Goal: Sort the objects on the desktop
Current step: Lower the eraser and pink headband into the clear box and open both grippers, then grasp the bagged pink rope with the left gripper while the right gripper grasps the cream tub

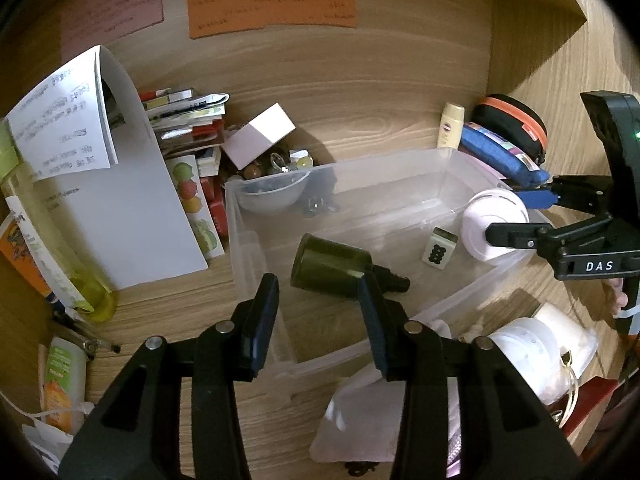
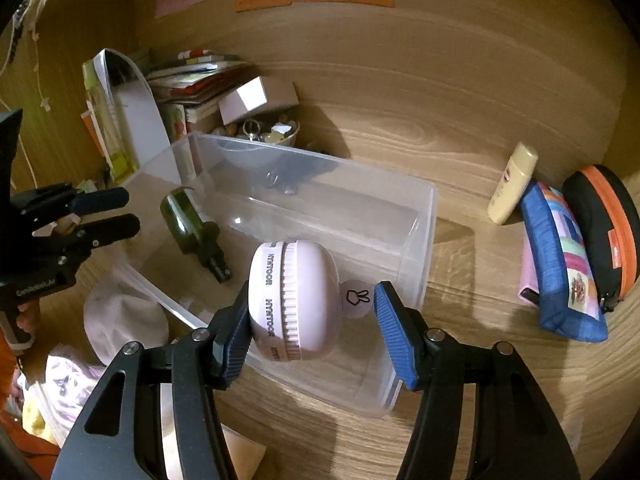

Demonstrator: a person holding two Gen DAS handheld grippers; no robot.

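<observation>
Desktop objects lie in and around a clear plastic rectangular bin (image 1: 400, 168) standing on the wood-grain counter (image 1: 360, 112). Inside the bin, a dark olive-green glass bottle with a black neck (image 1: 332, 266) lies on its side, just ahead of the left tool (image 1: 319, 320) and a little toward its right finger; the tool's blue-padded jaws stand partly apart above the bin's near wall, with nothing between them and no pad touching the bottle. A small white tile with black dots (image 1: 438, 250) stands on the bin floor between the bottle and the right tool (image 2: 312, 330). A round pale-pink gadget with a ribbed ring and printed lettering (image 2: 294, 302) sits between the right tool's blue pads over the bin's near corner. The left pad presses its flat side, while the right pad lies just beside the small round knob with a rabbit mark; whether that pad touches the knob I cannot tell. Outside the bin, a cream squeeze tube (image 2: 514, 184), a blue fabric pouch (image 2: 560, 264) and a black zip case with orange trim (image 2: 604, 228) lie to the right, well apart from both tools.
</observation>
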